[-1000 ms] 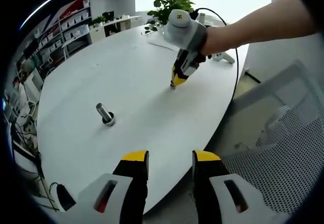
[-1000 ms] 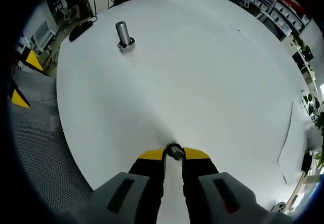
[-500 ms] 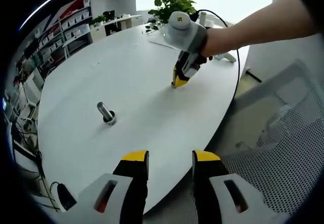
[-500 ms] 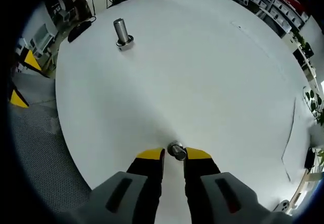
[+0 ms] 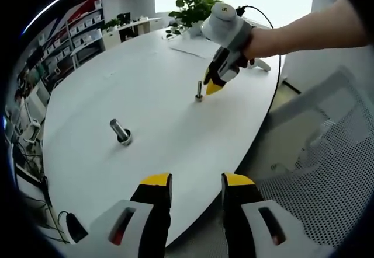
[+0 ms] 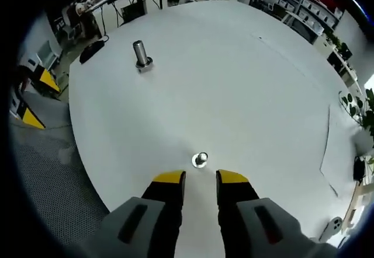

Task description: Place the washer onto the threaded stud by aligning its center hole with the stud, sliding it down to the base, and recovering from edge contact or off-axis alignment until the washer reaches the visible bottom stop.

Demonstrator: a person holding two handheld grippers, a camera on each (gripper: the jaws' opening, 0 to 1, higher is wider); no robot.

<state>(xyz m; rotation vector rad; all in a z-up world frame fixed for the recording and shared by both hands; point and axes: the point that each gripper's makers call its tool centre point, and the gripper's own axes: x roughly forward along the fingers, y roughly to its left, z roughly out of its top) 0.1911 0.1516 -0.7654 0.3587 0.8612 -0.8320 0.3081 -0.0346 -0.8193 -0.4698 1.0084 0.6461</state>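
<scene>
A thin threaded stud (image 6: 200, 159) is seen standing upright on the white round table (image 6: 245, 89), with a washer (image 6: 200, 162) lying flat around its base, apparently down on the table surface. The right gripper (image 6: 200, 179) is held just short of the stud, raised off the table, its yellow-tipped jaws parted with nothing between them. In the left gripper view the same stud (image 5: 199, 90) is seen just beside the tips of the right gripper (image 5: 213, 88), which is carried by a person's hand (image 5: 236, 53). A thicker bolt (image 6: 141, 55) with a wide collar at its foot stands well apart from the stud, nearer the table edge. The left gripper (image 5: 197, 186) is held beyond that edge, well apart from the stud, jaws parted and empty. A sheet of paper (image 6: 334, 153) lies on the table far from the stud.
</scene>
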